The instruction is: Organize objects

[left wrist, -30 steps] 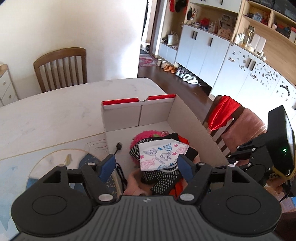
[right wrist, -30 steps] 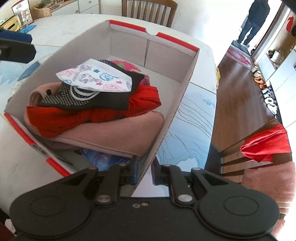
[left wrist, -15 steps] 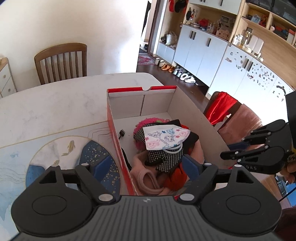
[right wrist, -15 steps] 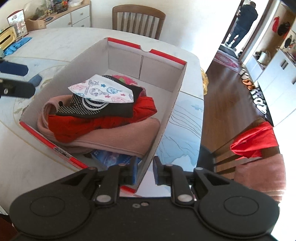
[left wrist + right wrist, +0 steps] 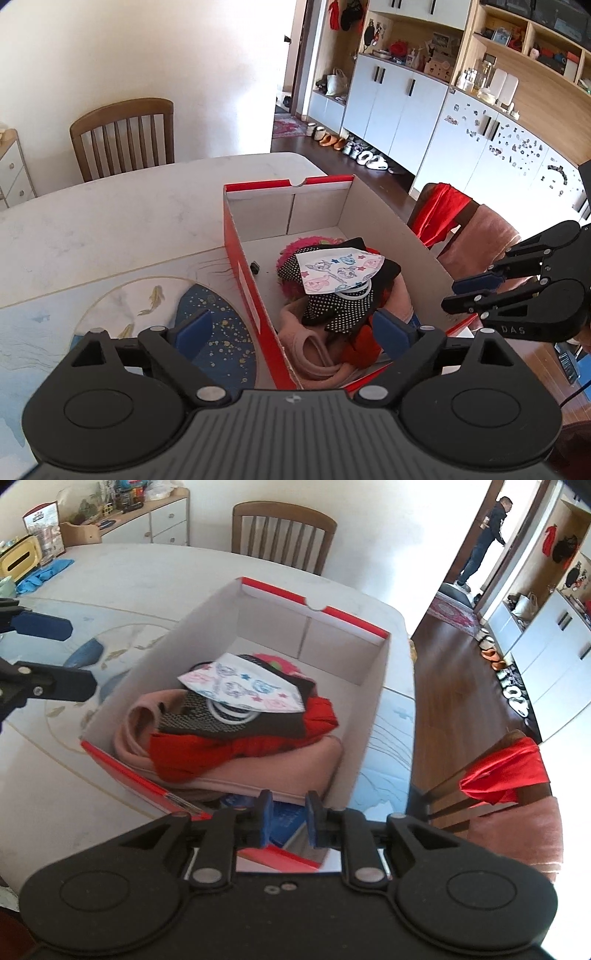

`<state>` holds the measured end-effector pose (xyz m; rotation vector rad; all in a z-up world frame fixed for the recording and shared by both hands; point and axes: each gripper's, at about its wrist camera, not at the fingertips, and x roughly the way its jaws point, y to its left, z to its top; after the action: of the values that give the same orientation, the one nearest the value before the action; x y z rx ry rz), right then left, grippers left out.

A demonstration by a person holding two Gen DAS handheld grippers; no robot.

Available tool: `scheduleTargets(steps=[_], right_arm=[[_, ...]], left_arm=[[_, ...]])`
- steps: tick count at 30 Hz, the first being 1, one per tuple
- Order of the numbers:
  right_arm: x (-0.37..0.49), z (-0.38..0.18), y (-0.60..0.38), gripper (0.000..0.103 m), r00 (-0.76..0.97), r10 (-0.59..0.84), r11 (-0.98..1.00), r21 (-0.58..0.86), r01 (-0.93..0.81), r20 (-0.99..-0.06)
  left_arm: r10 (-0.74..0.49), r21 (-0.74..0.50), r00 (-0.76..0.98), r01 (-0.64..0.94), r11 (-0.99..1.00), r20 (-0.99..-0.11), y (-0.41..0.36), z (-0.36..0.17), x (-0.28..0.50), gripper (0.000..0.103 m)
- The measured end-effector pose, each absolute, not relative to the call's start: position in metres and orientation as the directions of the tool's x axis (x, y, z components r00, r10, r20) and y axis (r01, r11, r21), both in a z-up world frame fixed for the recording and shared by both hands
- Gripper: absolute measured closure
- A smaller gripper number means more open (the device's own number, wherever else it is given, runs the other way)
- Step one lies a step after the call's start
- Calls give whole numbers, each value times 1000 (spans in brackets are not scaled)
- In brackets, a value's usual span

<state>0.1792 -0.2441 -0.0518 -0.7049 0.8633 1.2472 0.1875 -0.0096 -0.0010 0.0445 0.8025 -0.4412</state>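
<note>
A red and white cardboard box (image 5: 236,236) stands on the table, also in the right wrist view (image 5: 369,716). It holds a pile of clothes: a printed white face mask (image 5: 338,271) (image 5: 243,692) on top, dotted black fabric (image 5: 332,306), a red cloth (image 5: 236,751) and a pink cloth (image 5: 273,775). My left gripper (image 5: 291,328) is open and empty, above the box's near left corner. My right gripper (image 5: 286,821) is slightly open and empty, just behind the box's near right corner; it also shows in the left wrist view (image 5: 476,291).
A picture mat (image 5: 110,314) covers the near table. A wooden chair (image 5: 122,136) stands at the far side. Another chair with red and pink cloths (image 5: 506,775) stands right of the table. Cabinets (image 5: 424,110) line the right wall. A person (image 5: 487,535) stands in the doorway.
Both grippers have pulled back and up from the box. The right gripper has let go of the box's wall and opened a little.
</note>
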Motion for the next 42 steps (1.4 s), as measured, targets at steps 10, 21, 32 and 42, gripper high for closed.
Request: scheduleTargets(steps=[10,21,32,42], right_arm=[[157,-46,-235,71,45,536,163,51,-985,-843],[111,-36,-205,40,-59,592,51,110,-993,-804],[93,-29,-199,11,-61,642,52,123,-991,-764],[99,-23,-210,1,-14,691,131,144,-981,-723]], left_arm=[[-325,-107,642,355,929,-694,2,0,180,9],[-221,-85,702,224,971,-677,48,6,171,9],[-209,-94,686,202,975,-697,67,-5,164,9],[-238,-111,686,224,968,-688,64,-9,165,0]])
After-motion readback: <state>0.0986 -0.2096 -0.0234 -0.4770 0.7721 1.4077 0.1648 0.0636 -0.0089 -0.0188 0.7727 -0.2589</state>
